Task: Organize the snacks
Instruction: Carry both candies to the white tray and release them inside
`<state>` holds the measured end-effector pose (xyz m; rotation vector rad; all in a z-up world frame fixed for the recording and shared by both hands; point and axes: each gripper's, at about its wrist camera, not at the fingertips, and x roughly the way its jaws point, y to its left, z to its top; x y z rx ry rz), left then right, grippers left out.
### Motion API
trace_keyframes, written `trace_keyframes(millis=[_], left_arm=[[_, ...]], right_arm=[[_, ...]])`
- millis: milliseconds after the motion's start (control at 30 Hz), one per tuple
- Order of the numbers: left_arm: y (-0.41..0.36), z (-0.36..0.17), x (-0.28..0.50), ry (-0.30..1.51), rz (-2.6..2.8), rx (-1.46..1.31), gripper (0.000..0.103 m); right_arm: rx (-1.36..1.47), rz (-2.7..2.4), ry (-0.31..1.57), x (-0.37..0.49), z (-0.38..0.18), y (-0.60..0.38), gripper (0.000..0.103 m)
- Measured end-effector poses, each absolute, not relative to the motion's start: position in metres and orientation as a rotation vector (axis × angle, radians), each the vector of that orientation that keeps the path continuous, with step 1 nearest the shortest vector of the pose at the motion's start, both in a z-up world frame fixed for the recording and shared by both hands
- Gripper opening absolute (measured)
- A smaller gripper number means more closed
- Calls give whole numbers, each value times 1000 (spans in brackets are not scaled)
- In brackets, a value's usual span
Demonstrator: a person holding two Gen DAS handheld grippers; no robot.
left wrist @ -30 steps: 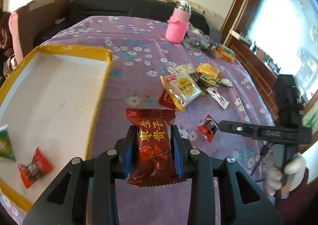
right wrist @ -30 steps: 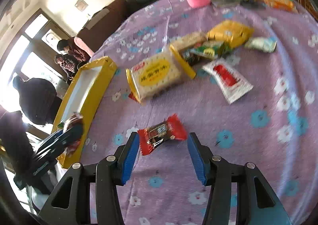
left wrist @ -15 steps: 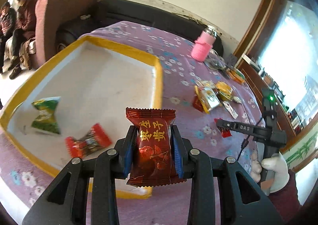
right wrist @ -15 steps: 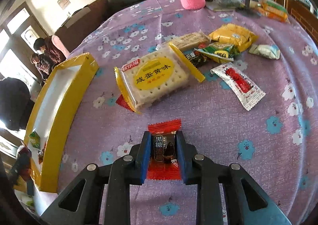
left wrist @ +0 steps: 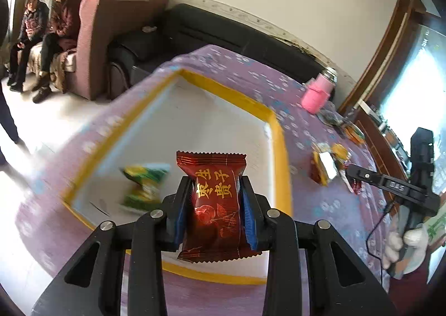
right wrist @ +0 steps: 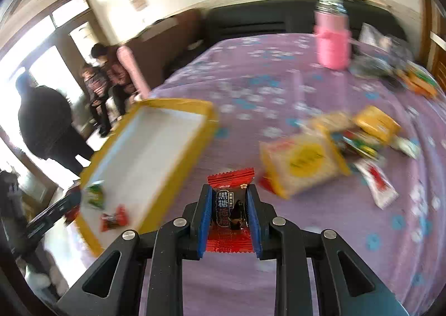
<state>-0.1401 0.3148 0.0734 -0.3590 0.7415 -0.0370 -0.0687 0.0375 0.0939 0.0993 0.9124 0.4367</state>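
My left gripper is shut on a dark red snack packet with gold characters and holds it above the yellow-rimmed white tray. A green candy lies in the tray. My right gripper is shut on a small red candy packet, lifted over the purple floral cloth, right of the tray. That view shows a green candy and a red candy in the tray. The right gripper also shows in the left wrist view.
A pile of loose snacks lies on the cloth: a yellow cracker pack, a yellow packet, a white-and-red sachet. A pink bottle stands at the back. People sit on a sofa beyond the table's left edge.
My left gripper has carried the dark red packet further over the tray. My right gripper, shut on the red candy, has lifted it off the cloth and swung toward the tray.
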Motion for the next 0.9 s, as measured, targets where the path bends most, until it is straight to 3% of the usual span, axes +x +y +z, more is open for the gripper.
trace_keyframes(millis=[300, 700, 767, 833, 900], left_arm=[[364, 68, -103, 783, 15, -349, 31], [366, 42, -60, 879, -8, -339, 32], [369, 41, -58, 879, -12, -359, 35], [372, 41, -59, 875, -10, -379, 49], [375, 42, -61, 870, -18, -402, 50]], right_arm=[[118, 664, 1044, -44, 83, 150, 24], [30, 742, 1173, -32, 27, 238, 25], [31, 742, 1176, -31, 23, 242, 27], [48, 736, 1175, -31, 23, 243, 29], [75, 737, 1182, -29, 22, 242, 34]])
